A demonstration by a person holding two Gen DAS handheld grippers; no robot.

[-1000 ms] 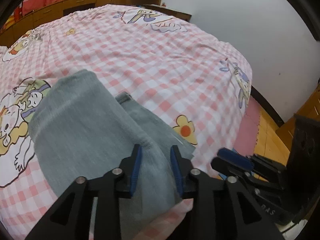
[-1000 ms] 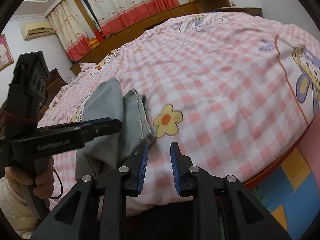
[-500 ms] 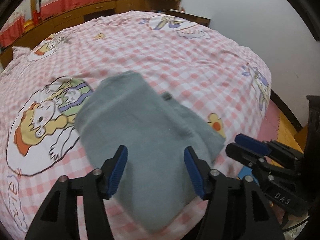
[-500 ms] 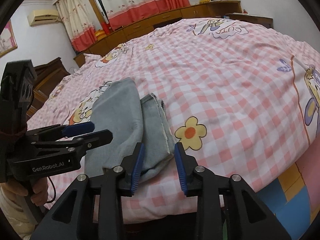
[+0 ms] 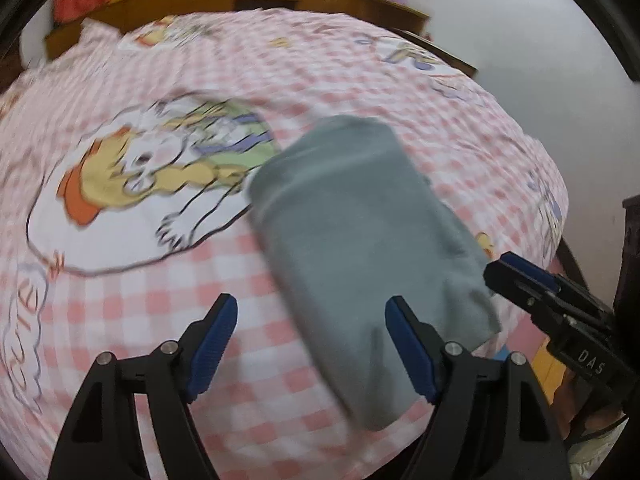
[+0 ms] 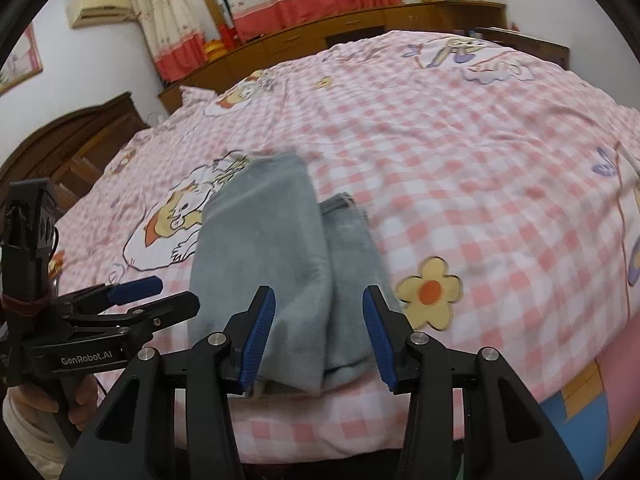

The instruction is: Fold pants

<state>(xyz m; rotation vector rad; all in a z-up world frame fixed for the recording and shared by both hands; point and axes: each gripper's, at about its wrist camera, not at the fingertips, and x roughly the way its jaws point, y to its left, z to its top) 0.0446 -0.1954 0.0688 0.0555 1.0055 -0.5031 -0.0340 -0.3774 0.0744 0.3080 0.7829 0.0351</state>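
Pants (image 6: 276,240): one folded grey pair, flat on the bed (image 6: 480,168). Two claws, both opening, gripping nothing: my left claw (image 5: 312,344) at 7 o'clock of the pants, right claw (image 6: 318,330) over their near edge.

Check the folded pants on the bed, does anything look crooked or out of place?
Slightly. The grey pants lie folded near the edge of the checked bedspread, but the layers do not line up: a lower layer with its hem sticks out beside the top fold.
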